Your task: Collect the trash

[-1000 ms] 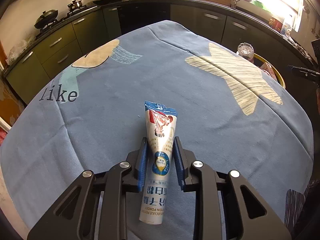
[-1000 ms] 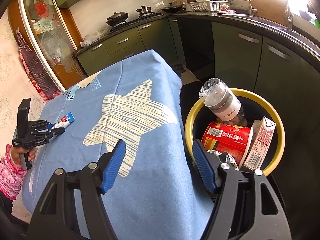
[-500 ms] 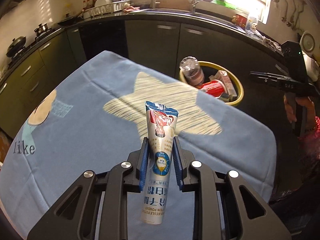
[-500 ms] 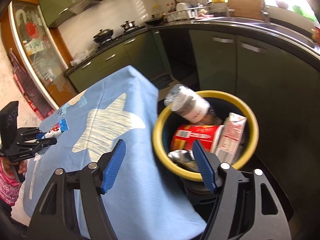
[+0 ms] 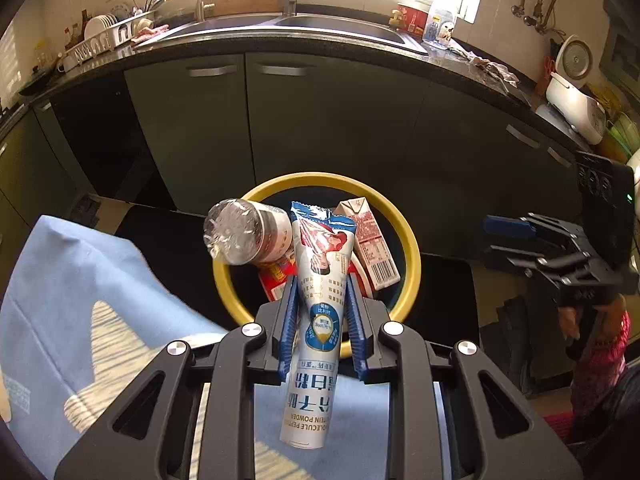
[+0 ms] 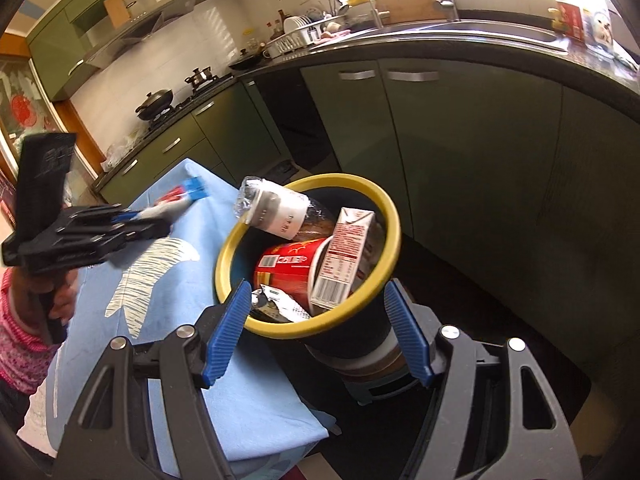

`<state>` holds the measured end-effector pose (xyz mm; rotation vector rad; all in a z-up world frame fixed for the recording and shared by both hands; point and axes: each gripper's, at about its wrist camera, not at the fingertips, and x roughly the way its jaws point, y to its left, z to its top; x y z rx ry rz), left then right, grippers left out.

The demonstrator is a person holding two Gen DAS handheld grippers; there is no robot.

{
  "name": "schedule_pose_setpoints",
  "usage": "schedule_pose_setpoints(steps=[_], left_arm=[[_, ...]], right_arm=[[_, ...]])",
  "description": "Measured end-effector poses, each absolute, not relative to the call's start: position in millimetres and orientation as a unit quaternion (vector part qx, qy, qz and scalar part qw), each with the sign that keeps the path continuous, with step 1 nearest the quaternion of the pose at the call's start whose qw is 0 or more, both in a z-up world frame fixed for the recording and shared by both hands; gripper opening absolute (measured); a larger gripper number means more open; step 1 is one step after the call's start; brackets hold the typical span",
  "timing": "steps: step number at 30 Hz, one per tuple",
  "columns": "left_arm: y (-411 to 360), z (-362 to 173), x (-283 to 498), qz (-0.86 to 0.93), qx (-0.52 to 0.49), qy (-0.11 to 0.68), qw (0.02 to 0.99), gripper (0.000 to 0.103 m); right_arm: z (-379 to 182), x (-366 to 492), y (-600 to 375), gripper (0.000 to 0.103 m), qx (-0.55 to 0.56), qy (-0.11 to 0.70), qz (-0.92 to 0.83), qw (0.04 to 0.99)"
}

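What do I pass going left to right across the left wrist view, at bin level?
Blue tablecloth → plastic bottle sticking out of the yellow-rimmed bin → sachet gripped by the left gripper → milk carton → right gripper, open and empty.

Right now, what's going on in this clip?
A person is clearing trash with two handheld grippers. The left gripper is clamped on a powder sachet and holds it in front of the yellow-rimmed bin, which already holds a bottle, a red cup and a carton. The right gripper is open and empty near the bin.
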<state>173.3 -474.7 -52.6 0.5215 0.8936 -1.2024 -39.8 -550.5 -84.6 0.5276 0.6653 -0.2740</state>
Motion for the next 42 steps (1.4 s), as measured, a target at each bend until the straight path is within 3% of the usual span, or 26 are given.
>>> schedule_pose_setpoints(steps=[5,8,10,14,16,22,27,33,42], left_arm=[[-531,-88,181,-0.538,0.237,0.437,0.68,0.025],[-551,-102,183,-0.523,0.247,0.441,0.686,0.032],[-557,-105,184,-0.511,0.251,0.44,0.695,0.052],[-549,-93,182,-0.502,0.23,0.434,0.711,0.064],[-531,-82,179,-0.498,0.222,0.423,0.724,0.078],[-442,-39,156,-0.476,0.18,0.382,0.772,0.094],[-348,-7,126,-0.423,0.139,0.34,0.829,0.098],[-234,21,87,-0.324,0.089,0.295,0.895,0.098],[-107,39,35,-0.132,0.037,0.246,0.96,0.098]], right_arm=[[-91,-50,-558,0.066,0.266,0.319,-0.138,0.899],[-93,-53,-560,0.066,0.271,0.318,-0.139,0.898],[-94,-53,-559,0.066,0.273,0.317,-0.136,0.898],[-94,-52,-555,0.066,0.272,0.317,-0.126,0.9],[-93,-50,-552,0.066,0.27,0.318,-0.119,0.901],[-84,-37,-530,0.068,0.249,0.327,-0.092,0.907],[-71,-30,-500,0.073,0.215,0.327,-0.07,0.918],[-52,-28,-462,0.092,0.177,0.317,-0.052,0.93],[-23,-37,-419,0.096,0.13,0.301,-0.047,0.944]])
